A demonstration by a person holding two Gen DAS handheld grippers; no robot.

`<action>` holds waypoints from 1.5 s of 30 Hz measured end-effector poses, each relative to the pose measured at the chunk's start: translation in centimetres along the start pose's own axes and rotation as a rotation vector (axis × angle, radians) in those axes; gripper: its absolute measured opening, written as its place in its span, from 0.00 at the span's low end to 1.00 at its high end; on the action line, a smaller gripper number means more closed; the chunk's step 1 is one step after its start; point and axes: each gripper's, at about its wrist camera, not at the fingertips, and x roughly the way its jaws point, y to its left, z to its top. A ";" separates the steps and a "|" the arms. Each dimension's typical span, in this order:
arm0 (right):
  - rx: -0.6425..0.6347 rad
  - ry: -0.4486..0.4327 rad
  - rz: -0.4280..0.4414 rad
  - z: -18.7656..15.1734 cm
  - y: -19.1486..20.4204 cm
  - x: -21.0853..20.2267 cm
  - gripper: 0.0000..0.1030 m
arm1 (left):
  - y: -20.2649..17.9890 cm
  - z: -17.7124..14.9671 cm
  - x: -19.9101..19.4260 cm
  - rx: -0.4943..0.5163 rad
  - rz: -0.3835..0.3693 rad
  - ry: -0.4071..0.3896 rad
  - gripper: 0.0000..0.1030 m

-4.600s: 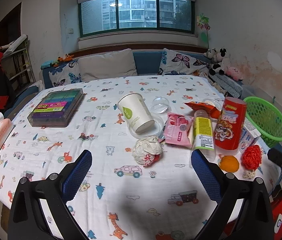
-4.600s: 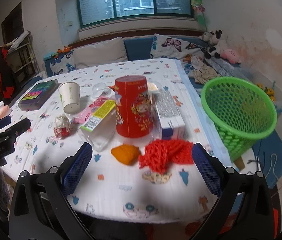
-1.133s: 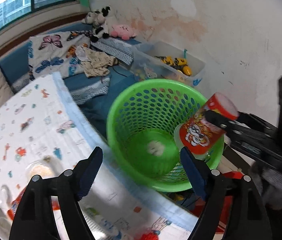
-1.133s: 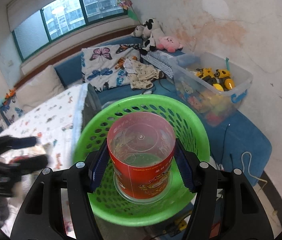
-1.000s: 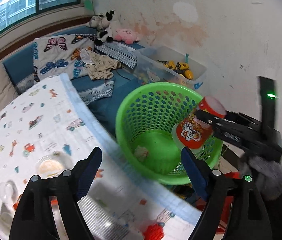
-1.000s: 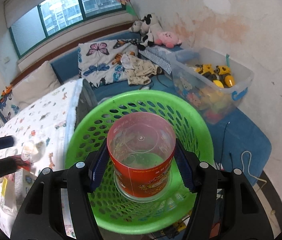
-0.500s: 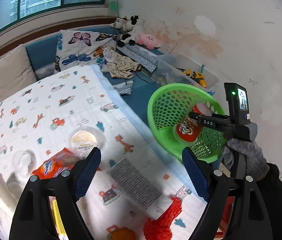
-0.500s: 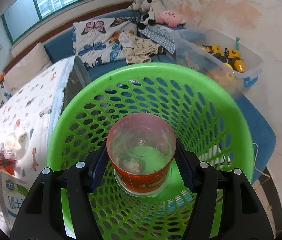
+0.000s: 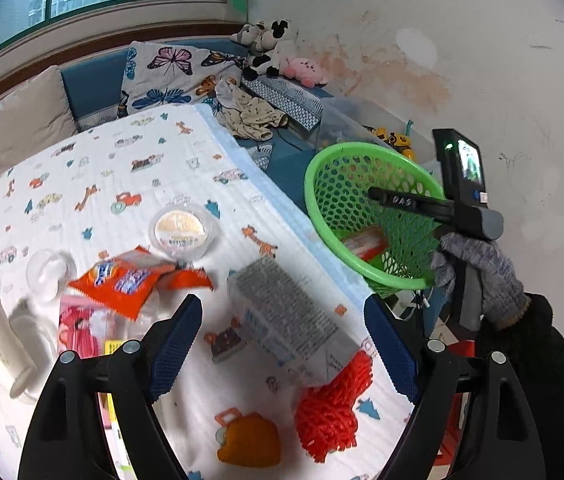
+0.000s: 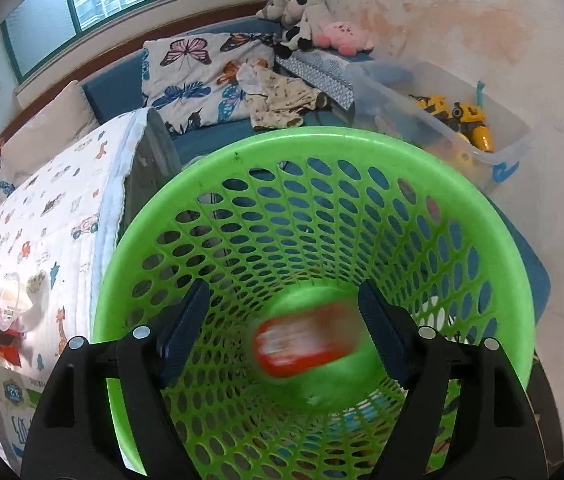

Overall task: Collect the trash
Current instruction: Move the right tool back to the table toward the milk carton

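Red canister (image 10: 306, 340) lies blurred in the green basket (image 10: 478, 216); right gripper (image 10: 284, 330) fingers spread, empty. Left gripper (image 9: 282, 340) spread over the table's (image 9: 93, 184) near edge: pinch the light, stiff carton (image 9: 290, 316) across its narrow sides.

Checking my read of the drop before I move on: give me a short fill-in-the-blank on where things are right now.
1. The red can lies inside the green ____.
2. The right tool is ____, holding nothing.
3. On the table, the orange peel lies beside the red ____.
4. The left tool hovers above the white ____.

Missing words: basket; open; net; carton
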 end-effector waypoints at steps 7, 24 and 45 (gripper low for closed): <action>-0.020 -0.048 0.025 -0.6 0.2 -3.9 0.74 | 1.0 -1.4 -0.7 -0.023 0.017 -0.006 0.78; -0.131 -0.098 0.211 -6.4 6.2 -12.0 0.74 | 3.5 -7.2 -3.9 -0.073 0.055 -0.004 0.78; -0.136 -0.070 0.244 -10.9 7.1 -14.1 0.74 | 1.3 -11.5 -2.0 0.029 0.025 0.040 0.76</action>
